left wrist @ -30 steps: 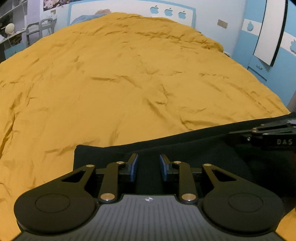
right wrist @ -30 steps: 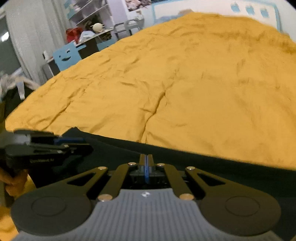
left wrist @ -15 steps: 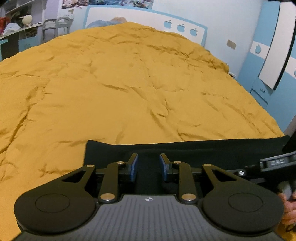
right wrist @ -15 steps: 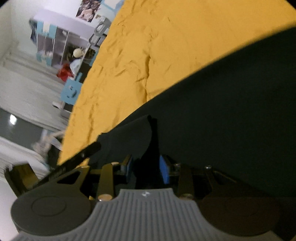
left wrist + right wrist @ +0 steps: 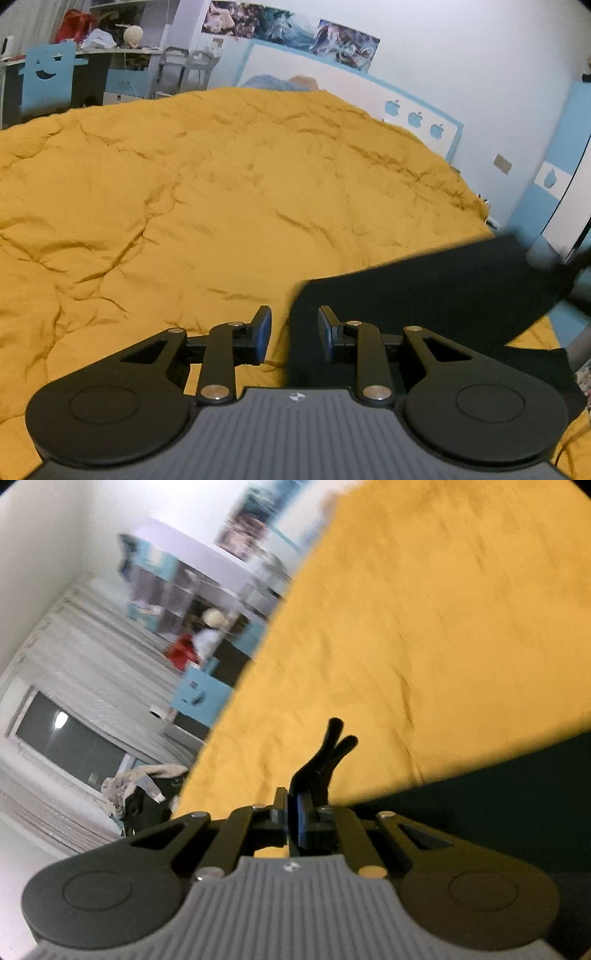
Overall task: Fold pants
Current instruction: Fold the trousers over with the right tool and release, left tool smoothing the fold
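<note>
Two hand-held grippers: right (image 5: 291,812) clamps a thin pinch of pants (image 5: 517,805) and may slip; left (image 5: 293,334) narrowly open, cloth unpinched, may drop.

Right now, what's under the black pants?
The yellow bedspread shows beside and beyond the black pants. The right gripper is clamped on a pants edge. What lies beneath the spread-out cloth itself is covered.

Pants (image 5: 424,295): matt black cloth, smooth. Bedcover (image 5: 221,192): mustard cloth, creased. Tongs (image 5: 294,334): matt black plastic, blue pads.
</note>
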{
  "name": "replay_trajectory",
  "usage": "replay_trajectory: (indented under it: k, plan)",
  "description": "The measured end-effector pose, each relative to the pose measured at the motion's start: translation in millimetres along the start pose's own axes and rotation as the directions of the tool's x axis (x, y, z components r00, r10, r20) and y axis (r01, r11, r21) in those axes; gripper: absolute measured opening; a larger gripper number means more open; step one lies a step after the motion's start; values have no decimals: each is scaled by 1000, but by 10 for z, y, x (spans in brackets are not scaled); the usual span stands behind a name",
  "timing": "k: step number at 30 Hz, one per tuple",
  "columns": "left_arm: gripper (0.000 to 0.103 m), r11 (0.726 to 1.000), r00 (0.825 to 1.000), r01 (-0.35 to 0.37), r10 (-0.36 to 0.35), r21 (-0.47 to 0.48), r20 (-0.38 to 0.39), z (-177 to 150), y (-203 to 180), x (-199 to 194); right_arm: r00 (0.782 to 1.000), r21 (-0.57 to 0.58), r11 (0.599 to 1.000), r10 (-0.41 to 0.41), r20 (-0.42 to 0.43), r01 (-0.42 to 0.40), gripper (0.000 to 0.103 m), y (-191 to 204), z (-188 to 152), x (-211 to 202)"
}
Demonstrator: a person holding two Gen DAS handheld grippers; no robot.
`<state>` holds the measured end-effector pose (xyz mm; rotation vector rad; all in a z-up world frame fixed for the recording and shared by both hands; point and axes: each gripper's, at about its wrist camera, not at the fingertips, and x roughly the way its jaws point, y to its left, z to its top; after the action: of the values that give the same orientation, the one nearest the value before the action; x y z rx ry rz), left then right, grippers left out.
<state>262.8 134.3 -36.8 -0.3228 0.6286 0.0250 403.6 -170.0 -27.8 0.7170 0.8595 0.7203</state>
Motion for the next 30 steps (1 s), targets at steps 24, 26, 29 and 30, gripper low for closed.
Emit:
replay_trajectory:
  k: [24,26,29,30]
  plan:
    - [20,975,970,183,-158,126,-185,-317,-1398,813,865,3,869,-493,90,495,0,-1303,1271,-2856]
    - [20,974,965,185,-155,129,-211,-362,-1442,947,835,31,837,-548,58,547,0,-1740,1176,-2847]
    - [20,972,962,176,-137,153,-236,-411,-1519,1101,815,78,815,-578,35,574,0,-2196,1107,-2844]
    - [20,972,961,173,-131,159,-243,-420,-1531,1157,811,84,810,-584,31,580,0,-2297,1090,-2854]
